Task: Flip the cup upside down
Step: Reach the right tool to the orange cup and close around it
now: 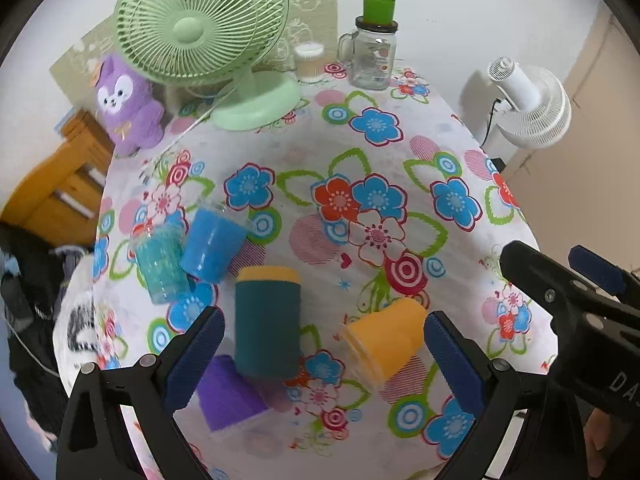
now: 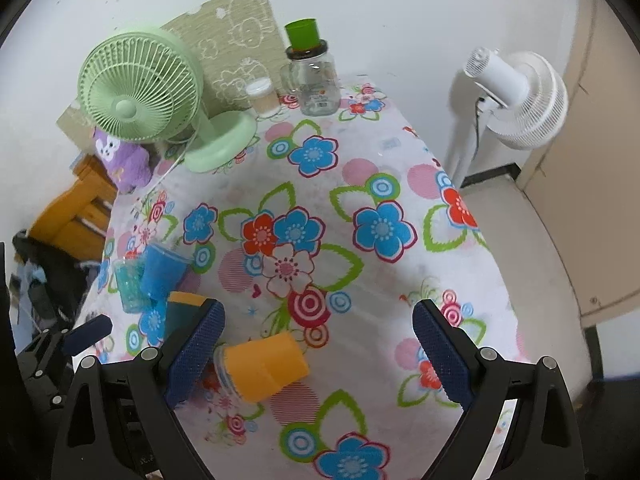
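Several cups stand or lie on the floral tablecloth (image 1: pixel 360 140). An orange cup (image 1: pixel 386 340) lies on its side; it also shows in the right wrist view (image 2: pixel 262 368). A dark teal cup with a yellow end (image 1: pixel 267 320) stands beside it, a purple cup (image 1: pixel 224 394) lies near my left finger, and a blue cup (image 1: pixel 212 244) and a clear teal cup (image 1: pixel 162 266) sit further left. My left gripper (image 1: pixel 320 360) is open above the teal and orange cups. My right gripper (image 2: pixel 320 352) is open, with the orange cup between its fingers, near the left one.
A green desk fan (image 1: pixel 200 28), a purple plush toy (image 1: pixel 126 106), a glass jar with a green cup on top (image 1: pixel 372 56) and a small jar (image 1: pixel 309 62) stand at the table's far end. A white floor fan (image 1: pixel 528 104) stands off the right edge.
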The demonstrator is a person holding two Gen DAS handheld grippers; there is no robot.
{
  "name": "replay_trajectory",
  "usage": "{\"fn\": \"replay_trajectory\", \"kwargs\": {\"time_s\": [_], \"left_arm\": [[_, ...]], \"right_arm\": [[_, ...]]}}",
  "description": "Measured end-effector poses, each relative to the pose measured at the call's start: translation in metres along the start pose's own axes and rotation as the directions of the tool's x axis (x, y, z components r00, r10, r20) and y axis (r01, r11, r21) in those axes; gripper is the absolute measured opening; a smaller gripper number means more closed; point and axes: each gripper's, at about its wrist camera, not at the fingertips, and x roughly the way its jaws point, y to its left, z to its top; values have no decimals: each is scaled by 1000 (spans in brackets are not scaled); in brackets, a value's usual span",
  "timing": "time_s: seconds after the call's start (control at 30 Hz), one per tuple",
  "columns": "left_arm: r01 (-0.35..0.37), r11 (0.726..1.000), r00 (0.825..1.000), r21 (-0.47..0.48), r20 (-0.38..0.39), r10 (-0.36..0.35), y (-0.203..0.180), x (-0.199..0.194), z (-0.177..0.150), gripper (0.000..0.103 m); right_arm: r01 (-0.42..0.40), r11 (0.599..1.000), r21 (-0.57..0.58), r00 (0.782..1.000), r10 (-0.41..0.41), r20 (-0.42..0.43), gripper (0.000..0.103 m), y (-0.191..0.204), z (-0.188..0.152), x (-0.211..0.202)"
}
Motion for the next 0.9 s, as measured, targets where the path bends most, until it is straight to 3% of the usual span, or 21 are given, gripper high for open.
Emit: {"fn": "replay_trajectory", "kwargs": {"time_s": [0.5, 0.9], "left_arm": [[26, 992, 1000, 122, -11, -25, 16, 22, 4, 101], [-24, 983, 997, 182, -65, 36, 28, 70, -1, 101]], "right_arm": [[31, 977, 209, 999, -25, -29, 97, 6, -28, 21], [41, 881, 471, 987, 39, -158, 97, 1, -61, 86]]}}
